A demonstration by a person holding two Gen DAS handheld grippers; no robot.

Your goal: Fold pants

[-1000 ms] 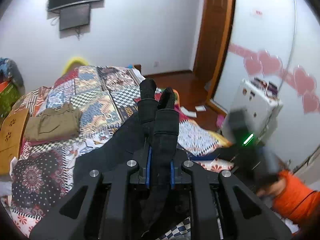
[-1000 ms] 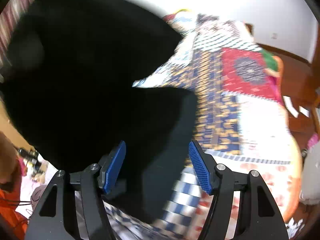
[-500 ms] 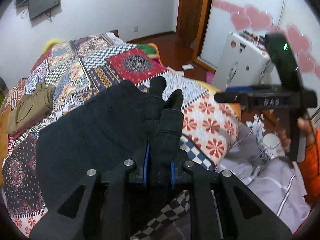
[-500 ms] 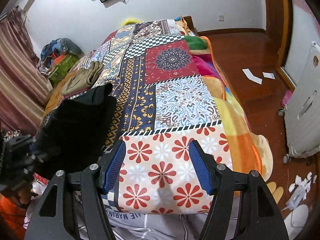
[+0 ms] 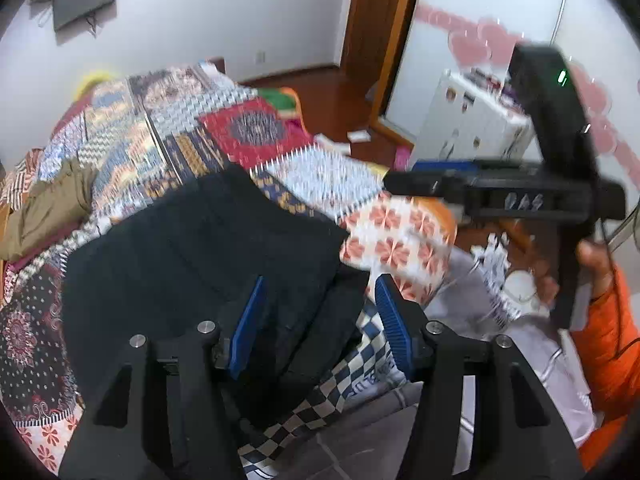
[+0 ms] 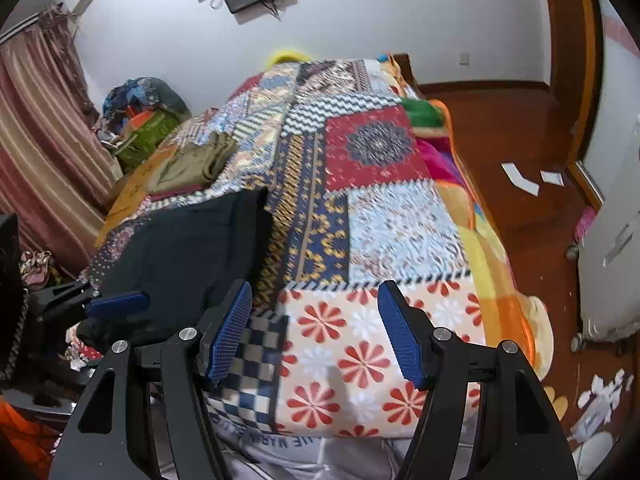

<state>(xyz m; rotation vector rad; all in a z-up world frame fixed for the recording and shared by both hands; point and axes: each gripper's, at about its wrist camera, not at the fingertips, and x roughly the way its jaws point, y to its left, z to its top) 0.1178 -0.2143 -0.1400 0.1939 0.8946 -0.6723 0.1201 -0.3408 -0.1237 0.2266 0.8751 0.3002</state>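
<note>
In the left wrist view we see our left claw point(image 5: 316, 312) opening above the black fabric pants point(image 5: 192, 256) spread at centre left on the patchwork-quilted bed point(image 5: 256, 128), pads clear of them, while in the right wrist view our right claw point(image 6: 314, 330) stands spread and empty over the quilt at lower centre, pants point(image 6: 188, 252) at left.

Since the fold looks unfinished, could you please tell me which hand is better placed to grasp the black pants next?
Probably left: the left tool, jaws opening, sits over the black fabric pants; the right tool hangs over bare patchwork quilt.
</note>
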